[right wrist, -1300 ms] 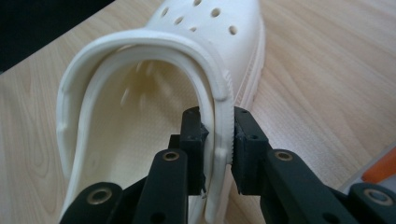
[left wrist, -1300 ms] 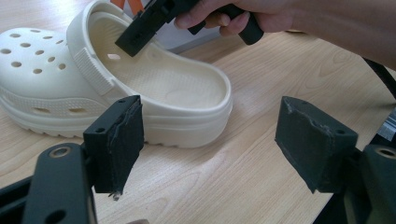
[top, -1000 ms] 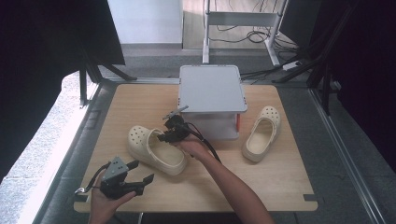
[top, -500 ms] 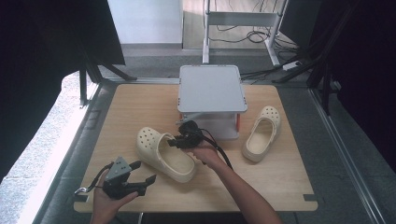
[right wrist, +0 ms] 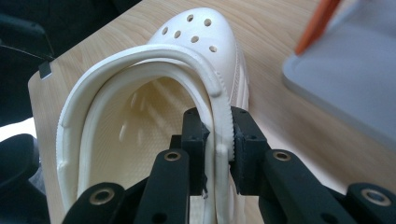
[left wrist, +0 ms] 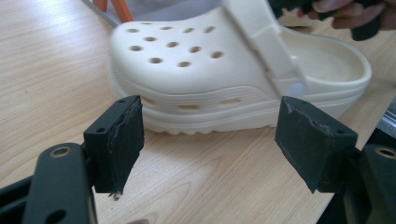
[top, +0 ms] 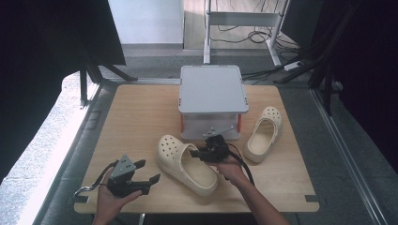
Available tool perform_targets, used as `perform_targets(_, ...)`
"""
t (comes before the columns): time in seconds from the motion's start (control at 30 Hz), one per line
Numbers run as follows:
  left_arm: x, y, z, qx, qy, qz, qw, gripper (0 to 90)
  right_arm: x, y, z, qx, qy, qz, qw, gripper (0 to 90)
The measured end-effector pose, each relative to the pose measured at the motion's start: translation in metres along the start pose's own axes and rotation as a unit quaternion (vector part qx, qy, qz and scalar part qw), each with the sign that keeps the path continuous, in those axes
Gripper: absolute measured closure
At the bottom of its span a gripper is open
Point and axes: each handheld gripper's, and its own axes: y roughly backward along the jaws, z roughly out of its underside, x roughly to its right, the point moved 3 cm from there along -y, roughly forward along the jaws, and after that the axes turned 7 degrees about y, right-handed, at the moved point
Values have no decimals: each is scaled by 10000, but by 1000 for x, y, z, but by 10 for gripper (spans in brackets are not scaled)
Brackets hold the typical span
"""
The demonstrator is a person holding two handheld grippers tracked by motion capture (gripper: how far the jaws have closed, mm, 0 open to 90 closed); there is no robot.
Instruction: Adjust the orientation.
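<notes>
A cream clog [top: 185, 162] lies on the wooden table [top: 136, 122] in front of the grey box, toe toward the far left. My right gripper [top: 201, 153] is shut on the clog's side rim and strap [right wrist: 218, 126], one jaw inside the shoe and one outside. My left gripper [top: 149, 171] rests near the table's front left edge, open, its pads [left wrist: 116, 140] apart with nothing between them, facing the clog's [left wrist: 224, 79] side. A second cream clog [top: 264, 133] lies to the right of the box.
A grey box [top: 212, 96] with orange corner posts stands at the middle back of the table. Dark frames and a metal stand with cables rise beyond the table's far edge. Bare wood lies left of the box.
My right gripper has dragged the near clog to the right and toward the front, in front of the box. The left gripper has stayed in place.
</notes>
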Motion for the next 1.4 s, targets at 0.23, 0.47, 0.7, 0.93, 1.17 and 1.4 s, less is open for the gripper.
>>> perform_targets(0.23, 1, -4, -2, -12, -41, 59, 10000, 242, 7, 21, 28, 65, -191, 149, 9997, 781)
perform_targets(0.47, 1, -4, -3, -15, -38, 46, 10000, 242, 13, 38, 52, 126, -354, 304, 9988, 780)
perform_targets(0.7, 2, -6, -2, -51, -50, 42, 10000, 242, 12, 45, 65, 243, -406, 389, 9981, 778)
perform_targets(0.93, 3, -15, 0, -139, -111, 101, 9998, 243, 13, 44, 65, 214, -375, 270, 9987, 766)
perform_targets(1.17, 1, -11, -2, -9, -127, 112, 9999, 250, 17, 47, 65, 263, -495, -14, 9984, 648)
perform_targets(1.4, 2, -9, -2, -34, -111, 82, 9999, 249, 20, 73, 64, 405, -431, 207, 9980, 569)
